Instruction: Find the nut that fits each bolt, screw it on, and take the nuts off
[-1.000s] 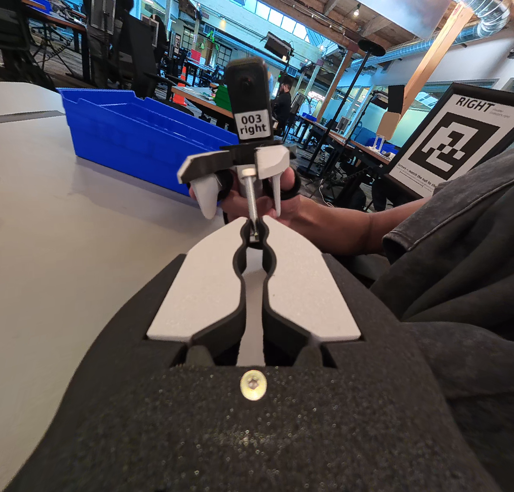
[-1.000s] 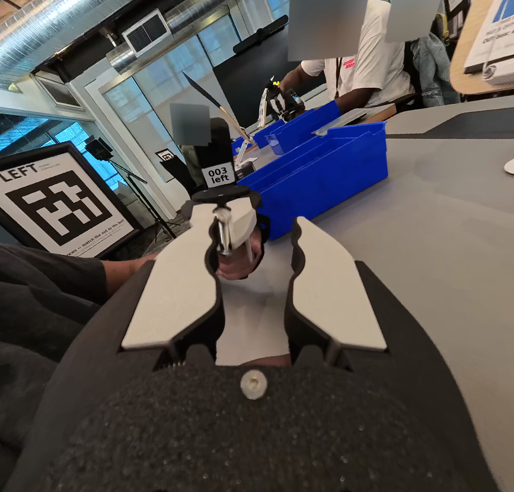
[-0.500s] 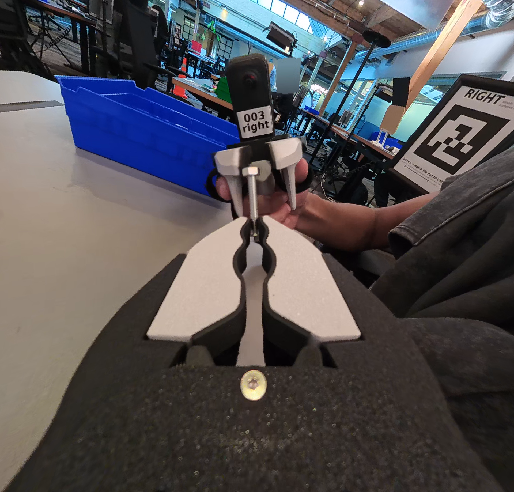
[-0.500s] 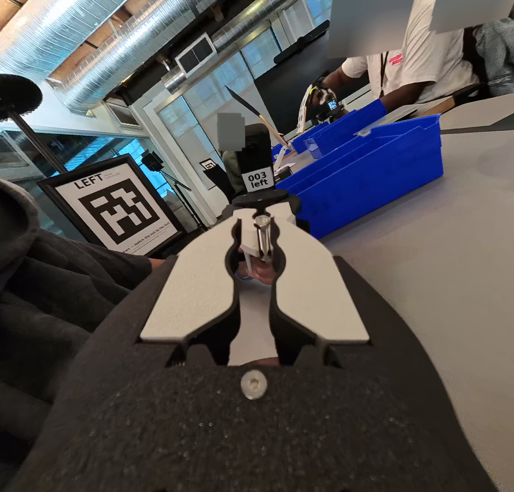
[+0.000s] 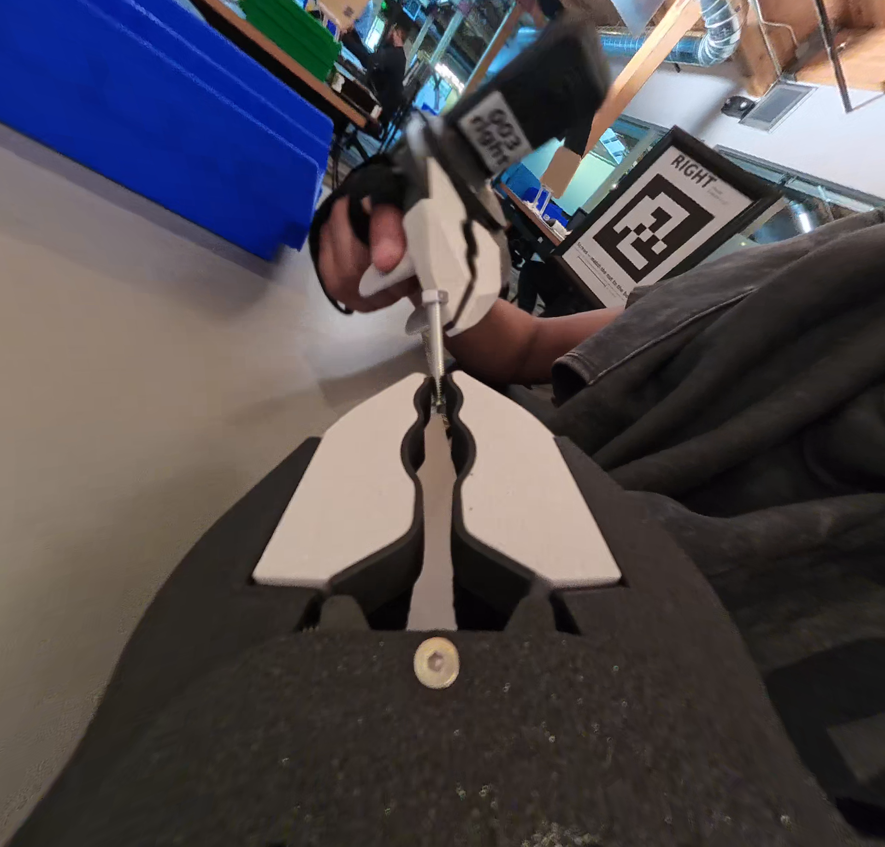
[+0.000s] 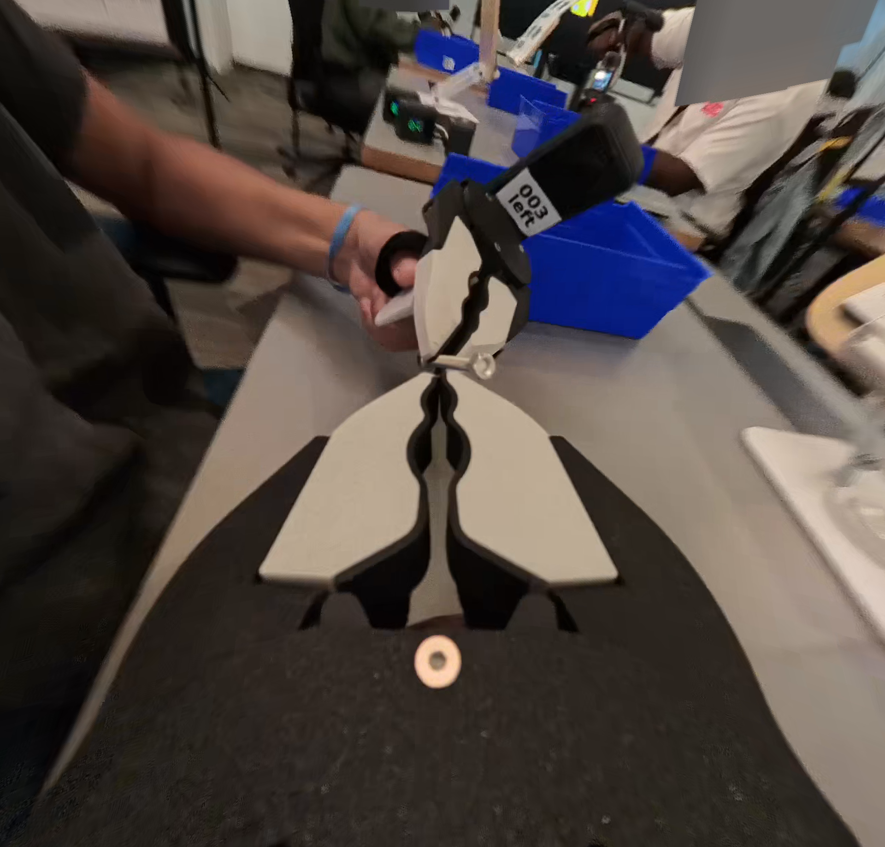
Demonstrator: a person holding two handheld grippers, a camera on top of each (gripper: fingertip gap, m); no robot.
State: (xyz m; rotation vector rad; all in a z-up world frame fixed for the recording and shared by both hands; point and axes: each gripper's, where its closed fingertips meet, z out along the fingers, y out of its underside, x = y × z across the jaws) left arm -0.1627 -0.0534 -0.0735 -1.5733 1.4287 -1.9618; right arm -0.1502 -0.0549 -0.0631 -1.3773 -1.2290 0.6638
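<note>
My left gripper (image 5: pixel 439 395), matt white plastic plates over rough, speckled black foam-like body, pinches a shiny threaded silver metal bolt (image 5: pixel 435 340) at frame centre. A glossy smooth blue plastic bin (image 5: pixel 158 120) fills the upper left above the smooth matt grey worktop (image 5: pixel 119 369). At right lies my soft, faded charcoal cloth sleeve (image 5: pixel 718 359). My right gripper (image 6: pixel 438 383) has the same finish.
</note>
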